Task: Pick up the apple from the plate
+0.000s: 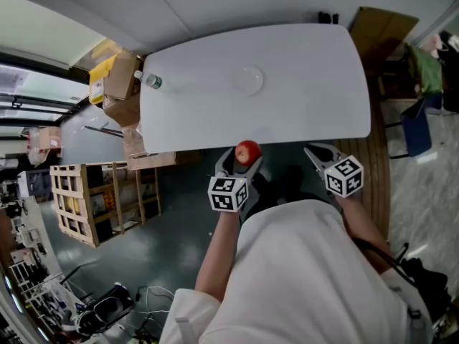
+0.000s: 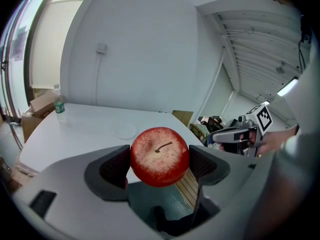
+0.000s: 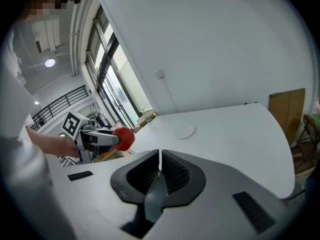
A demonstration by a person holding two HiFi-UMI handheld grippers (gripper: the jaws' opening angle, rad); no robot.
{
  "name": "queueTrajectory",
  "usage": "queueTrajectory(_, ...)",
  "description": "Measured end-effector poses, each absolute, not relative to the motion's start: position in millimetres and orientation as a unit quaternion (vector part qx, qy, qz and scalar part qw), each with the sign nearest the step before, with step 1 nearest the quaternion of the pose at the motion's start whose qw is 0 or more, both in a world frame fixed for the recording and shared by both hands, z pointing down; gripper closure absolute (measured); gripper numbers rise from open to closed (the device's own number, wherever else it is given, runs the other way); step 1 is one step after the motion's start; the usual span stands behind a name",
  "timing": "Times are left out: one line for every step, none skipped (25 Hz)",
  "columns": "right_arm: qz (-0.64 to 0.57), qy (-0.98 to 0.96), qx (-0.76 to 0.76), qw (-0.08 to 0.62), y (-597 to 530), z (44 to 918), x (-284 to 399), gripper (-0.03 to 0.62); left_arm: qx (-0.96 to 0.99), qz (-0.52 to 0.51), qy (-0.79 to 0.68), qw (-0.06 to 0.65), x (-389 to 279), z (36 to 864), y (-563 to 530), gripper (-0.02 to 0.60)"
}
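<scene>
Between your left gripper's [image 2: 159, 165] jaws: apple [image 2: 160, 156], clamped, off the plate [image 1: 248, 80]. Right gripper [image 3: 159, 170]: jaws together, empty.

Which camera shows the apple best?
The left gripper view: the apple fills its centre, stem visible, clamped in the left tool. The head view shows only a small red top; the right gripper view, a distant red ball.

White table [image 1: 308, 84], wooden shelf [image 1: 79, 203], grey floor [image 1: 172, 242].

The table [image 1: 301, 99] lies open save a plate [image 1: 248, 79] midway and a bottle [image 1: 152, 82] at its left corner.
</scene>
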State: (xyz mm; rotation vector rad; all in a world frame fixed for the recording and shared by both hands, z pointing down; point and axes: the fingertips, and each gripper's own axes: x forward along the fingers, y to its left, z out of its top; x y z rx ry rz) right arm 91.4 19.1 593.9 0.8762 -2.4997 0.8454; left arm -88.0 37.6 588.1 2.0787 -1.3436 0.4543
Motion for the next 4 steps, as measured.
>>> queueTrajectory(0.299,-0.885,0.308,0.179,19.7,592.8,91.0,0.553,0.785,0.172,-0.509,0.308,-87.3,587.5,39.1,0.212)
queueTrajectory(0.299,-0.886,0.306,0.18,20.7,591.9,90.9,0.553,0.784,0.172,-0.51,0.309,-86.6,587.0,40.9,0.212)
queueTrajectory(0.298,-0.887,0.304,0.18,22.0,591.1,90.8,0.553,0.783,0.172,-0.511,0.309,-85.9,586.6,42.8,0.212)
queueTrajectory(0.298,-0.887,0.302,0.18,23.3,590.4,90.8,0.553,0.782,0.173,-0.512,0.31,-85.3,586.3,44.7,0.212)
